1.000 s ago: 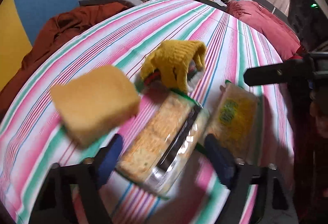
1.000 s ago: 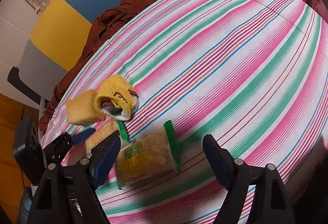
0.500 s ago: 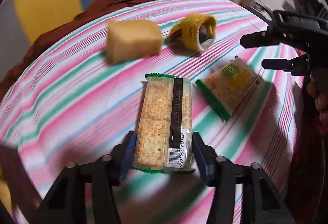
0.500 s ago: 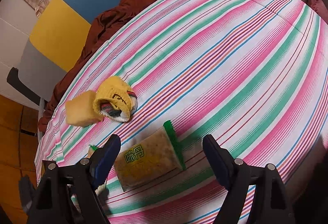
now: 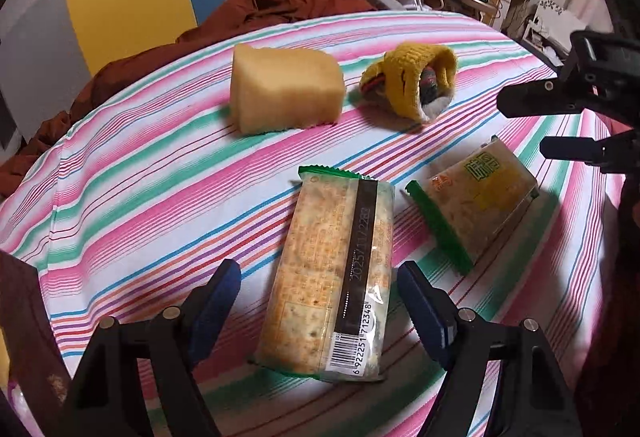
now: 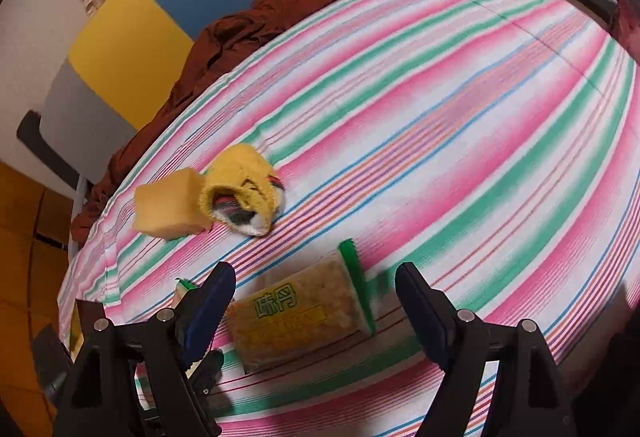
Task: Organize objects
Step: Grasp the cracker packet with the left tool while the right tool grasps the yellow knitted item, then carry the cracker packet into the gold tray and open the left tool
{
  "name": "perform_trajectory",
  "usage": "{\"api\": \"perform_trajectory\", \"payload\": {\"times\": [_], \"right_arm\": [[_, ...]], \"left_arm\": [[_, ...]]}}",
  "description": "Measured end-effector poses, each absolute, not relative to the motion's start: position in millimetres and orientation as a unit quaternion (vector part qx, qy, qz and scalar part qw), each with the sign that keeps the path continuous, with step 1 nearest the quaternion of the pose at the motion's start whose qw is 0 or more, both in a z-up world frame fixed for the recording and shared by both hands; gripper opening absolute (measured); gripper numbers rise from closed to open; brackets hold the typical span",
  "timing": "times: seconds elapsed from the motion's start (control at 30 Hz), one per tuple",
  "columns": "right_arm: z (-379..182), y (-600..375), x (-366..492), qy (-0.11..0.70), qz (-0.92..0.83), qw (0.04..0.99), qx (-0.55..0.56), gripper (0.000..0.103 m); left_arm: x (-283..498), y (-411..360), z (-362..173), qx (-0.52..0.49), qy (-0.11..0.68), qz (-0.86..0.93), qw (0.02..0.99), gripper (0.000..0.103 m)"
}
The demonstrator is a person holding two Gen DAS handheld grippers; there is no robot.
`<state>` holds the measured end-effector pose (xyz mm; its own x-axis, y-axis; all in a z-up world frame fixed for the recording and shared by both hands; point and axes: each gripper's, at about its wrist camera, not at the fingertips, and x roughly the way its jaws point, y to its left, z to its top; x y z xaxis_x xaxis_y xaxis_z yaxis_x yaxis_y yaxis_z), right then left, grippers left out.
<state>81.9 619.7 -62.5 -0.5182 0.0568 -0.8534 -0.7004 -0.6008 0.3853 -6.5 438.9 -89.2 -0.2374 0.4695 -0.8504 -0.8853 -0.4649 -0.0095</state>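
Since a second ago the cracker pack (image 5: 332,277) has come down from the left gripper (image 5: 320,301), whose jaws have just been opening; it now lies flat on the striped cloth (image 5: 160,197) between the spread pads, untouched. Left to right behind it: sponge (image 5: 284,93), rolled sock (image 5: 412,85), snack pack (image 5: 480,197). The right gripper (image 6: 316,301) hovers spread over that snack pack. Withdrawing carelessly, a left pad could snag and skew the crackers.
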Motion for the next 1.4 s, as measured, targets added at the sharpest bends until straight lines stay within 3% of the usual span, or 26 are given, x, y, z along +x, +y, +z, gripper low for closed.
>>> {"api": "perform_trajectory", "payload": {"times": [0.3, 0.57, 0.67, 1.13, 1.27, 1.4], "right_arm": [[-50, 607, 5, 0.251, 0.823, 0.223, -0.459, 0.084], [-72, 605, -22, 0.218, 0.820, 0.209, -0.487, 0.081], [-78, 598, -20, 0.196, 0.823, 0.209, -0.490, 0.037], [-77, 501, -11, 0.133, 0.841, 0.062, -0.521, 0.036], [-88, 481, -15, 0.087, 0.835, 0.062, -0.540, 0.040], [-92, 488, -13, 0.107, 0.834, 0.059, -0.538, 0.040]], "left_arm": [[1, 411, -85, -0.410, 0.214, 0.773, 0.434, 0.052], [24, 383, -88, -0.411, 0.192, 0.779, 0.433, 0.051], [11, 385, -93, -0.410, 0.184, 0.781, 0.433, 0.051], [45, 341, -87, -0.410, 0.178, 0.781, 0.437, 0.051], [58, 324, -84, -0.413, 0.179, 0.777, 0.440, 0.051], [67, 308, -79, -0.411, 0.177, 0.777, 0.442, 0.051]]}}
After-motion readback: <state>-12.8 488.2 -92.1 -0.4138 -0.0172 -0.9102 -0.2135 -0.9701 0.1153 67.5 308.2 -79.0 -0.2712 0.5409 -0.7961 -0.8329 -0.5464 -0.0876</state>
